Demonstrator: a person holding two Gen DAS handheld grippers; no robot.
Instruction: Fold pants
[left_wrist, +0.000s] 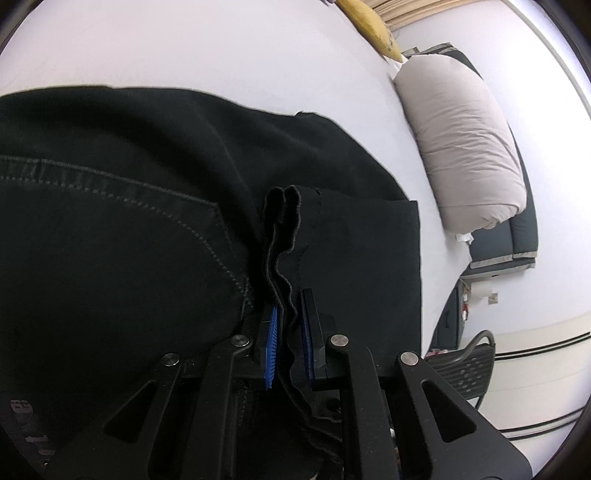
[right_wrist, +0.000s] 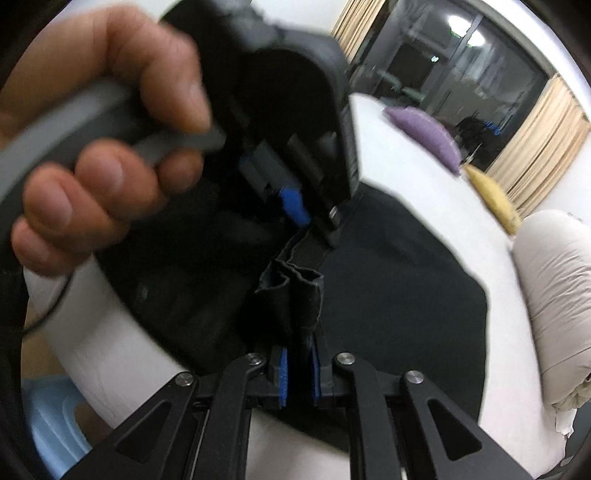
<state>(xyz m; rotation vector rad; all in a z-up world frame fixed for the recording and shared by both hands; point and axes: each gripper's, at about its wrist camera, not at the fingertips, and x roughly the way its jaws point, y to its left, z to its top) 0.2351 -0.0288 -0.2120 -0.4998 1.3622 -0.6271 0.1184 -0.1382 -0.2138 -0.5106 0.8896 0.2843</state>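
Black pants (left_wrist: 129, 221) lie spread on a white bed (left_wrist: 184, 48). My left gripper (left_wrist: 290, 339) is shut on a doubled hem edge of the pants, the cloth bunched between its blue pads (left_wrist: 272, 347). In the right wrist view the pants (right_wrist: 399, 295) lie on the bed (right_wrist: 406, 155), and my right gripper (right_wrist: 299, 373) is shut on a folded edge of the same pants. The left gripper (right_wrist: 306, 218), held by a hand (right_wrist: 99, 147), is close ahead of the right one, clamped on the same strip of cloth.
A rolled beige duvet (left_wrist: 465, 147) lies at the bed's far side, with a yellow pillow (left_wrist: 369, 26) and a purple pillow (right_wrist: 424, 129) nearby. A dark mesh chair (left_wrist: 465, 365) stands beside the bed. A dark window with curtains (right_wrist: 546, 140) is behind.
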